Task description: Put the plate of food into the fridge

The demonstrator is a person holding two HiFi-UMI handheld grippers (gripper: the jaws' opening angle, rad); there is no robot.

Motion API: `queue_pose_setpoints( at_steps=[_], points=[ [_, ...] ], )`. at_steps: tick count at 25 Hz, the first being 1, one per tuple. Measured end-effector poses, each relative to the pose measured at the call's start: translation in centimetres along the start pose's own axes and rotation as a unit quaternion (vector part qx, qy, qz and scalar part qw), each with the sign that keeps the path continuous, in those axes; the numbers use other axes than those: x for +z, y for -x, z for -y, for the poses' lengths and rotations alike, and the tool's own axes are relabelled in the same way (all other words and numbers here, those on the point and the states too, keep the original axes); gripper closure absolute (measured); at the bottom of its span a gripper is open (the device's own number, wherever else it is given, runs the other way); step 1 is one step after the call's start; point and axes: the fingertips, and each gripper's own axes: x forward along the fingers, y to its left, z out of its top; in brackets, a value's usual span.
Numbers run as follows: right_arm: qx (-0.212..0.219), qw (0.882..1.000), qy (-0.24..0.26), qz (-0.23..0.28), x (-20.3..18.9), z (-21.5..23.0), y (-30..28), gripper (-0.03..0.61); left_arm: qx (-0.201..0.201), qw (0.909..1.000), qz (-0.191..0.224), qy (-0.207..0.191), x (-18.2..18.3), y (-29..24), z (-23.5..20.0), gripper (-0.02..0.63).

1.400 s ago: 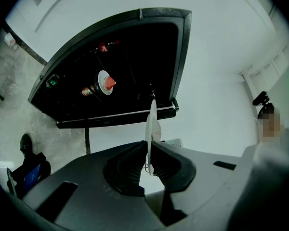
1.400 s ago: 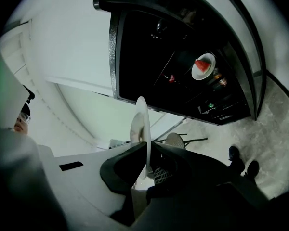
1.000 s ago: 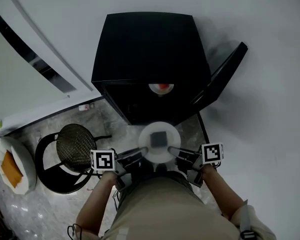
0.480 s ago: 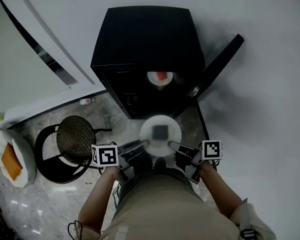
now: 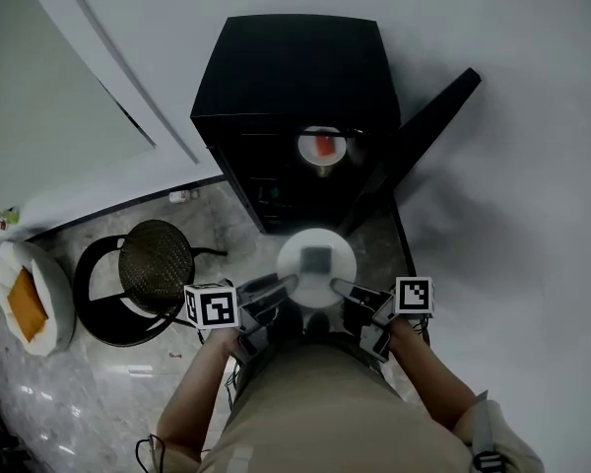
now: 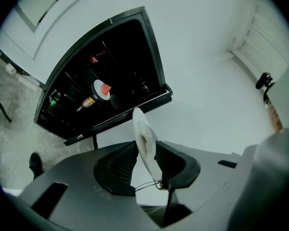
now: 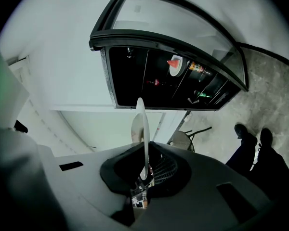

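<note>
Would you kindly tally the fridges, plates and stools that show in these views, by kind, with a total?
Fridges: 1, the black fridge, door open.
Plates: 2, the near plate in front of the fridge and the plate with red food inside it.
Stools: 1, the black stool on the floor.
Total: 4

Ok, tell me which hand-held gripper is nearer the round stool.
Left. The left hand-held gripper, its jaws just opening around the rim of the plate, is beside the stool, to its right in the head view; the right hand-held gripper grips the plate's far side, farther away.
</note>
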Motion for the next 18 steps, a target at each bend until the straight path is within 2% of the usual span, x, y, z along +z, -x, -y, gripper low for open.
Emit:
queue_pose_setpoints(
  at_steps=[7, 10, 13, 18],
  points=[
    [-0.004, 1.0, 0.001, -0.011, -0.7, 0.7, 0.7, 0.546, 0.009, 0.9977, 0.045, 0.051, -0.9, 0.2, -0.7, 0.554],
    [-0.005, 1.0, 0.012, -0.019, -0.9, 0.8, 0.9, 0.546, 0.013, 0.9936, 0.057, 0.096, -1.6, 0.3, -1.1, 0.563],
    [0.0, 0.999, 0.024, -0.026, -0.8, 0.9, 0.7, 0.546, 0.007, 0.9909, 0.07, 0.115, -1.6, 0.1, -1.5, 0.574],
    [-0.02, 0.999, 0.027, -0.028, -0.8, 1.5, 0.7, 0.546, 0.003, 0.9812, 0.089, 0.171, -2.2, -0.3, -2.1, 0.584]
  ],
)
